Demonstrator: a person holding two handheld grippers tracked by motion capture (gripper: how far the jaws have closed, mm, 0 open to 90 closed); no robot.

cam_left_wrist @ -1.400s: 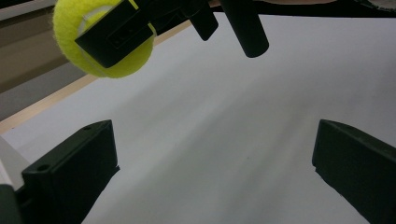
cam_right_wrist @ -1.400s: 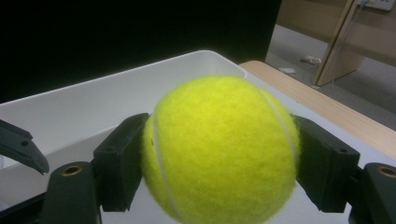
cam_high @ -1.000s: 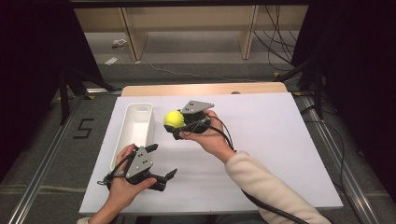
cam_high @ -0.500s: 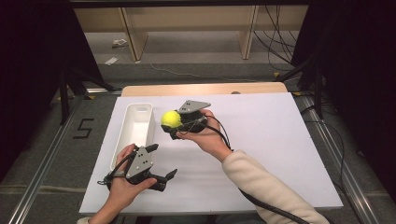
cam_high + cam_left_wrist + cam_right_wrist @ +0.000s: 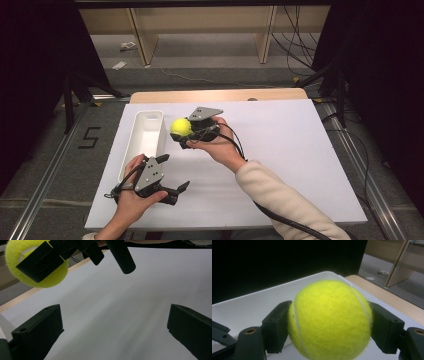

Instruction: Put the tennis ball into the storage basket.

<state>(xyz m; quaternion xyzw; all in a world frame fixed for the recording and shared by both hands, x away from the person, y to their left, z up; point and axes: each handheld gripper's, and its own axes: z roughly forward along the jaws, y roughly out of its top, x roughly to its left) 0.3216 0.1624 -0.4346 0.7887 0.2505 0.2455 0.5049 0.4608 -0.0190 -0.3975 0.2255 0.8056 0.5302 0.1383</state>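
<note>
A yellow tennis ball (image 5: pixel 180 126) (image 5: pixel 330 320) (image 5: pixel 35 267) is held above the white table, just right of the long white tray (image 5: pixel 145 137) (image 5: pixel 257 307). My right gripper (image 5: pixel 184 131) (image 5: pixel 329 322) is shut on the ball, one jaw on each side. The left gripper (image 5: pixel 177 192) (image 5: pixel 115 332) rests low near the table's front left, jaws wide apart with nothing between them. In the left gripper view the ball and the right gripper hang at the top left.
A white board (image 5: pixel 300 150) covers the table; a strip of wooden edge (image 5: pixel 220 95) runs along its far side. Wooden shelving legs (image 5: pixel 140 35) and cables (image 5: pixel 295 40) lie on the floor beyond. Metal rails (image 5: pixel 45 175) flank the table.
The right gripper has carried the ball a little to the left, toward the tray. The left gripper has barely moved.
</note>
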